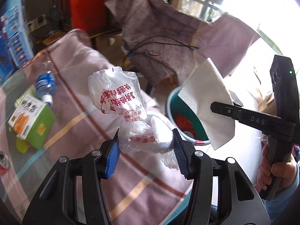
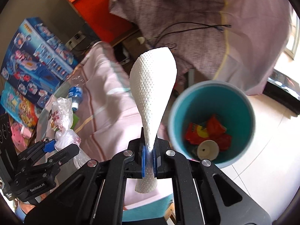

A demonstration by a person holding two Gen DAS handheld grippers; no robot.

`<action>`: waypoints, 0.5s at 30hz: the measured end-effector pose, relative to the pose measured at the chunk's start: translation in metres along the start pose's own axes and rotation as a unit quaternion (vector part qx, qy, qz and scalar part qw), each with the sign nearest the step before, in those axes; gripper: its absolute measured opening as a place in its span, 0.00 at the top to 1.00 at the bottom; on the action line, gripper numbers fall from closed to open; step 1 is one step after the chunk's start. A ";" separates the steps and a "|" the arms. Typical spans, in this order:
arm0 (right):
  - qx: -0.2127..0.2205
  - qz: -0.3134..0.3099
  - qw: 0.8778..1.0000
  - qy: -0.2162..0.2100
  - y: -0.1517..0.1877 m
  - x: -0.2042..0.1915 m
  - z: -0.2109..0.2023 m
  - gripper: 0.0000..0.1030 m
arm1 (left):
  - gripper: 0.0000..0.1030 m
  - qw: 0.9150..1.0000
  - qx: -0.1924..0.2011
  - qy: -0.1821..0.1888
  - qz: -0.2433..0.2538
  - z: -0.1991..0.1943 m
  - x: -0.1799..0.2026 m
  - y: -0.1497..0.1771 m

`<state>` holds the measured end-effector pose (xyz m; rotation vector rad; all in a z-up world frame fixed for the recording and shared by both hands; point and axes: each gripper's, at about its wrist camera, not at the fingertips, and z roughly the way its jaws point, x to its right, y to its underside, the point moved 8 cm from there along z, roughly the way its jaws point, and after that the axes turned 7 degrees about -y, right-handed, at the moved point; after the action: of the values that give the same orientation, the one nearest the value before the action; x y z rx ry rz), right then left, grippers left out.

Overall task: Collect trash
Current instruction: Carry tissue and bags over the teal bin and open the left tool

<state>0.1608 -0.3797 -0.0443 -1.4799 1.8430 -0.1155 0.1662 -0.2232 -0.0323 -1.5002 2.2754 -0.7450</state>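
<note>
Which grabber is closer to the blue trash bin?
Right. The right gripper, pinching a paper towel, is beside the bin; the left gripper is farther back over the table.

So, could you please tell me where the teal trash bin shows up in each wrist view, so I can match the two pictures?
Left wrist view: the teal trash bin sits right of centre, largely hidden behind the white paper towel.
Right wrist view: the bin is at lower right, seen from above, with red wrappers inside.
Shared landmark: the printed plastic bag in the left tongs.
</note>
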 end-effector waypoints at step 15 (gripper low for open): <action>0.014 0.091 0.995 0.045 -0.007 0.115 -0.032 0.94 | 0.48 0.995 -0.045 0.042 0.073 0.070 0.100 -0.031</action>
<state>0.1420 -0.4935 -0.0750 -1.3003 2.0306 -0.1210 0.1861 -0.3419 -0.0695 -1.3445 2.4801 -0.6837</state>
